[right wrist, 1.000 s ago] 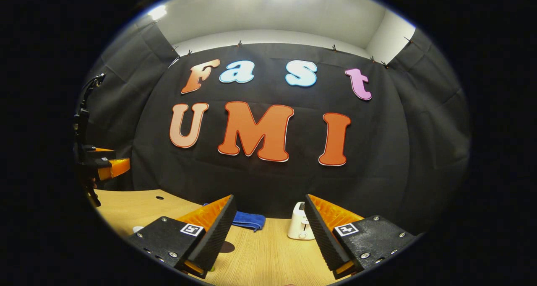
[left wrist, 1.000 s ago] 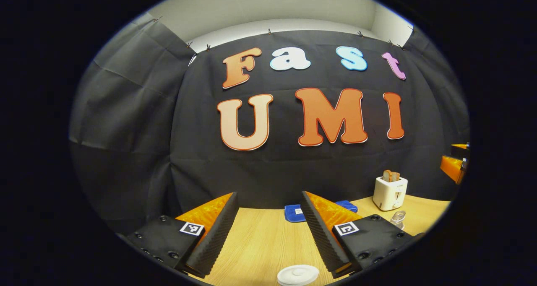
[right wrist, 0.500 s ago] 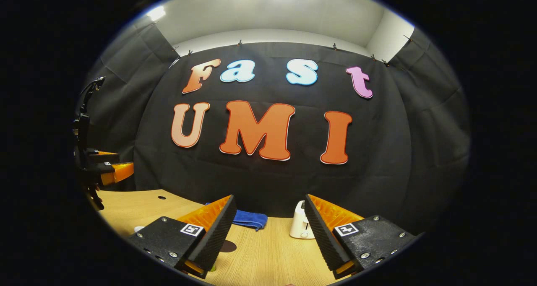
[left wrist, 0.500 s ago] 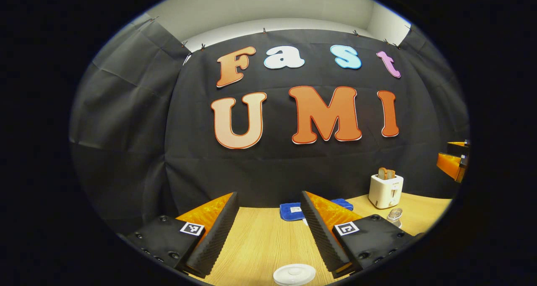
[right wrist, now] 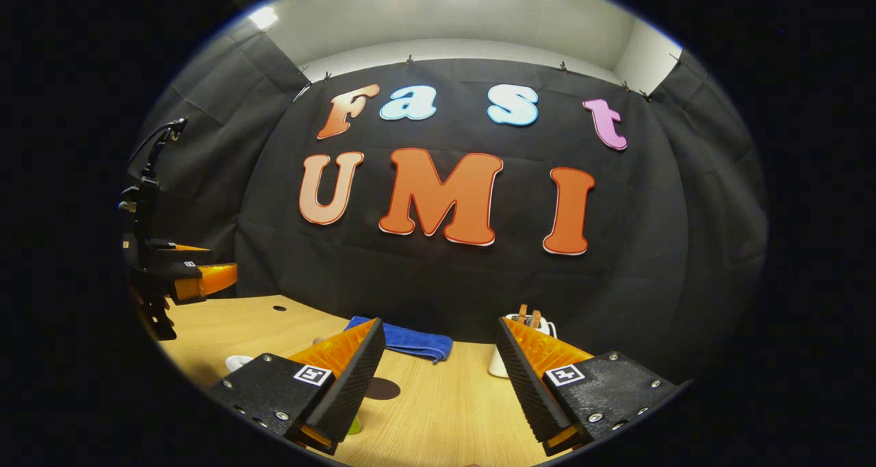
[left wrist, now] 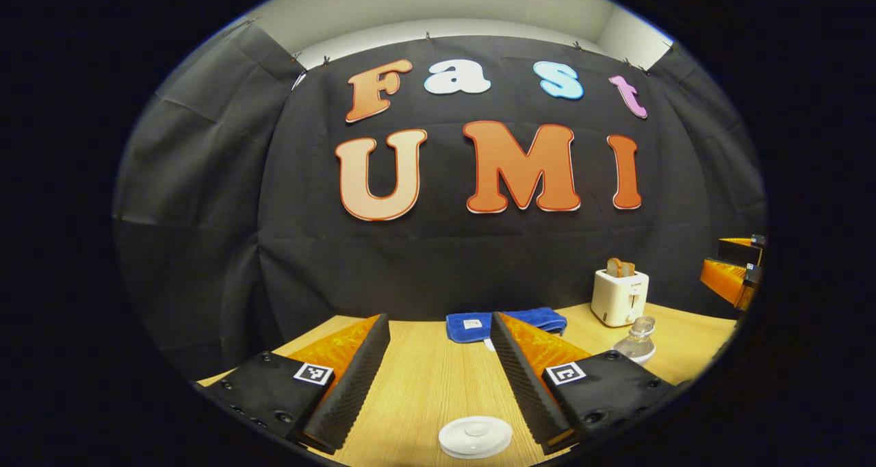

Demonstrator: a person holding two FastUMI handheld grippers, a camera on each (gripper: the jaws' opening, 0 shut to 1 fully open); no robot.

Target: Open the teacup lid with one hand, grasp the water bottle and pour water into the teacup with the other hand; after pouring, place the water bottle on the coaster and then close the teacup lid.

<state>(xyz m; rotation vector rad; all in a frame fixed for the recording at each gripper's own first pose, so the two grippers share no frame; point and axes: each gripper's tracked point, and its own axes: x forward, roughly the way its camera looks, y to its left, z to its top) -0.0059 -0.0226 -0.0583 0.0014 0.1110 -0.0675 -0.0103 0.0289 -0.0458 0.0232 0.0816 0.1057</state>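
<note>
While the left gripper [left wrist: 438, 378] hangs wide open and empty above the counter [left wrist: 424, 385], the white teacup lid [left wrist: 475, 436] lies just under it; the right gripper [right wrist: 438, 378] is open and empty too, the water bottle [left wrist: 636, 344] beside the toaster [left wrist: 619, 296].

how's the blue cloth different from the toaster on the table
The blue cloth lies flat and folded on the table; the toaster stands upright. The cloth is soft and deep blue; the toaster is a hard, pale cream box. The toaster has bread sticking out of its top; the cloth carries only a small white tag. Both sit at the far edge of the table by the booth wall, apart from each other.
</note>
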